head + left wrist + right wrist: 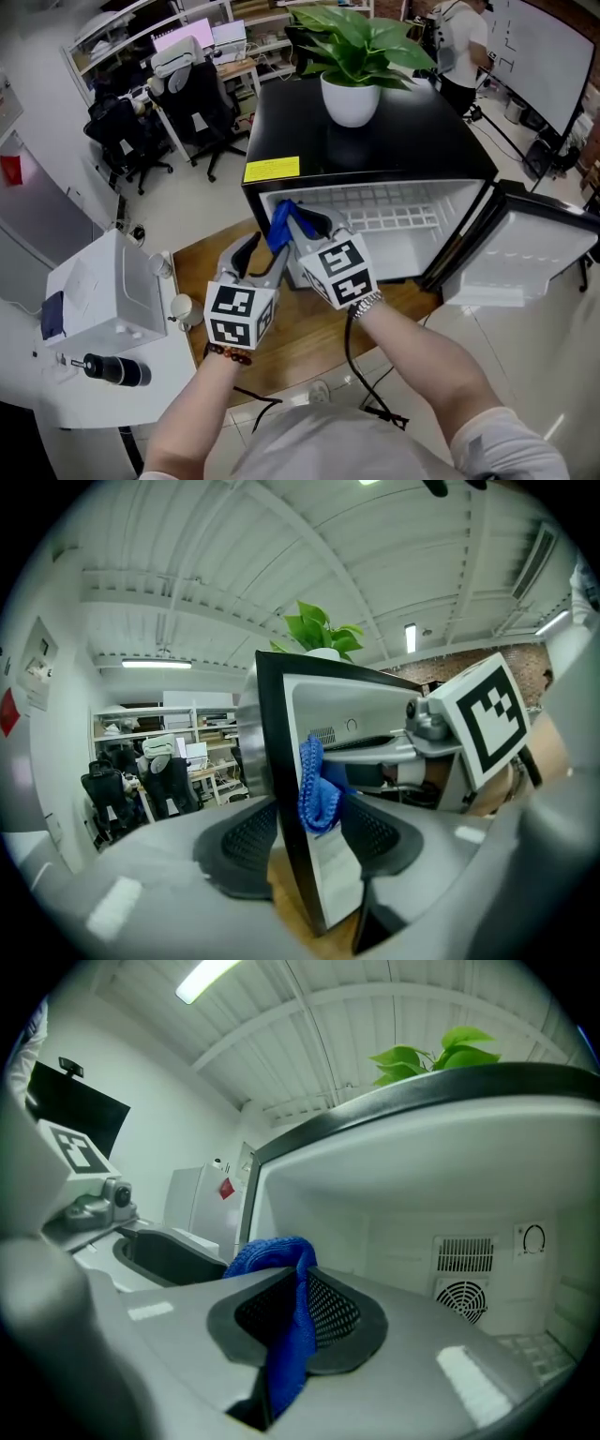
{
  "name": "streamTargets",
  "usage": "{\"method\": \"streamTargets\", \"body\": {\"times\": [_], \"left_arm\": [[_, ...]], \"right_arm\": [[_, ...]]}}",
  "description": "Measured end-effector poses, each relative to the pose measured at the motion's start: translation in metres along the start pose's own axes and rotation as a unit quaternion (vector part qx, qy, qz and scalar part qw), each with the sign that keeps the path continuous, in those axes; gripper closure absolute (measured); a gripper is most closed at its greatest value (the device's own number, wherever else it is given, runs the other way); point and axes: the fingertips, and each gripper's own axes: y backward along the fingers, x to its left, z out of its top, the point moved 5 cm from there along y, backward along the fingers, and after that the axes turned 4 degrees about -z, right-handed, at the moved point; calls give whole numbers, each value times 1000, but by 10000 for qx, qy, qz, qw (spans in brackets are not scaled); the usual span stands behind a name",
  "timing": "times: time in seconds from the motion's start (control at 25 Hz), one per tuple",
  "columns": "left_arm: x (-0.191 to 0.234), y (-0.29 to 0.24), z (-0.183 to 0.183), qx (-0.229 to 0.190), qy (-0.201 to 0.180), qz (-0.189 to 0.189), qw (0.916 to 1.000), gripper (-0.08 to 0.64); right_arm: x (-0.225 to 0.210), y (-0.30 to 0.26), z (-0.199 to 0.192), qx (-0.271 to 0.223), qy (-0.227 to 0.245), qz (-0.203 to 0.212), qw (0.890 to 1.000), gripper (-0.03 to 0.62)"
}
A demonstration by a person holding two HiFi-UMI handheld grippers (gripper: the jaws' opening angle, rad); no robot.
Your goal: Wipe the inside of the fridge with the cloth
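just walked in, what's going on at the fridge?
A person is working at a small black fridge whose door stands open. The right gripper is shut on a blue cloth and holds it at the mouth of the white interior, near its top corner. The left gripper is open, with the fridge's front side edge between its jaws, not clamped. A potted plant sits on top.

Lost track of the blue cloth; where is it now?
Head view: the blue cloth is pinched in the right gripper at the open fridge, left side, beside the left gripper.
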Motion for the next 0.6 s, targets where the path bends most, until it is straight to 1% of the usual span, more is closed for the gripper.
{"method": "streamTargets", "body": {"times": [0.24, 0.6], "left_arm": [[4, -2, 2, -89, -39, -108, 9999, 322], [7, -7, 3, -126, -76, -122, 9998, 321]], "right_arm": [[-7, -15, 1, -55, -37, -92, 9999, 560], [-21, -34, -2, 18, 1, -198, 9998, 560]]}}
